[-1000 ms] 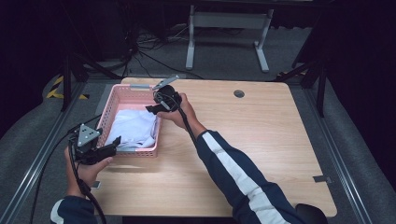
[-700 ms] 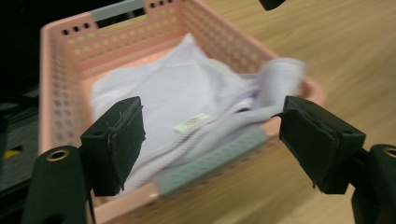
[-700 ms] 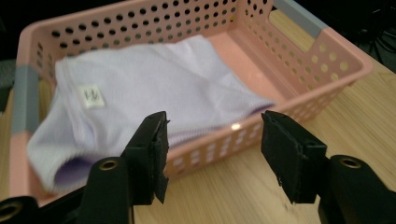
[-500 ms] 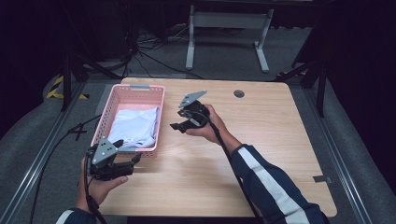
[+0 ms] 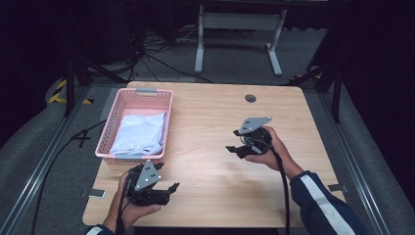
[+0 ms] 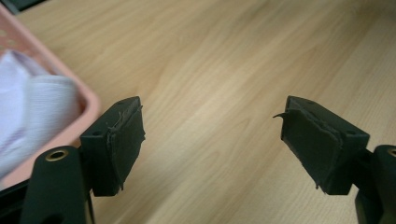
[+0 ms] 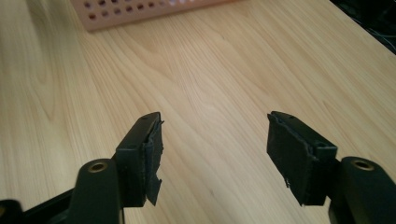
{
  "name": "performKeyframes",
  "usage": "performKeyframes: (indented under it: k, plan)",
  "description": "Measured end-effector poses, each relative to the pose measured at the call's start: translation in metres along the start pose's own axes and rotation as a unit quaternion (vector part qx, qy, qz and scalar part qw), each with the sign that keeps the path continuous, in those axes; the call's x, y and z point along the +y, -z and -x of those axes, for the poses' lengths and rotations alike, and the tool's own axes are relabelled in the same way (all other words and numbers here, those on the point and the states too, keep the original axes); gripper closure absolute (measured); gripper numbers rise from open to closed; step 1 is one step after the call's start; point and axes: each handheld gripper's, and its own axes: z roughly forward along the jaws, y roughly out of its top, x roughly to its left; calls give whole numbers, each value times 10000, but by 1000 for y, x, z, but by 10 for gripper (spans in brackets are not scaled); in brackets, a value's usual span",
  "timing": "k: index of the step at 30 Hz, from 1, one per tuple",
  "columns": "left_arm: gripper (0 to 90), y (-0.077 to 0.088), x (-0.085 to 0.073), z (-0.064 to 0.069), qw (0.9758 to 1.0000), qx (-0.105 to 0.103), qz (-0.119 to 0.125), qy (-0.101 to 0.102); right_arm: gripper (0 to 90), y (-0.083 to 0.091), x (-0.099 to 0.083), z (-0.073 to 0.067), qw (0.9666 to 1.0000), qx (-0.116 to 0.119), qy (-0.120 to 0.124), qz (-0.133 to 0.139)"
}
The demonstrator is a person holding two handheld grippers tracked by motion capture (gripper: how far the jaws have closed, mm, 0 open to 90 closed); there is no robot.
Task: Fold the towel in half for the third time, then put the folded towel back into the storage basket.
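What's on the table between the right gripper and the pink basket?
Nothing: in the high view, only bare wood separates the right gripper from the basket holding the folded cloth.

The table (image 5: 205, 112) is pale wood-grain board with a smooth, faintly satin finish. The pink basket (image 5: 108, 139) looks like matt plastic pierced with small holes, and the folded garment (image 5: 139, 132) in it is soft, finely ribbed lilac-white cloth. Matt black pads (image 6: 123, 140) on the left gripper (image 6: 210, 140) and right gripper (image 7: 215, 154) look rubbery, frayed at their edges
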Motion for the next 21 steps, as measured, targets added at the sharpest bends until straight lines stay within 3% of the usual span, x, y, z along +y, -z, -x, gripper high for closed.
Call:
performKeyframes:
  k: [3, 7, 15, 18, 19, 21]
  plan:
    - [217, -9, -2, 4, 9997, -89, -185, -139, 361, 13, -21, 1, 9999, -86, -56, -64]
    - [210, -19, -6, 10, 9991, -236, -257, -224, 349, 27, -50, 0, 9997, -149, -171, -99]
    - [212, -41, -17, 20, 9966, -513, -574, -300, 328, 55, -127, -10, 9983, -315, -433, -233]
    - [209, -48, -21, 20, 9954, -592, -679, -321, 297, 63, -153, -11, 9961, -247, -817, -209]
    - [208, -50, -22, 20, 9950, -657, -695, -300, 300, 65, -164, -10, 9942, -200, -1049, -134]
    - [196, -56, -25, 18, 9937, -695, -834, -263, 284, 66, -175, -11, 9931, -152, -1148, -172]
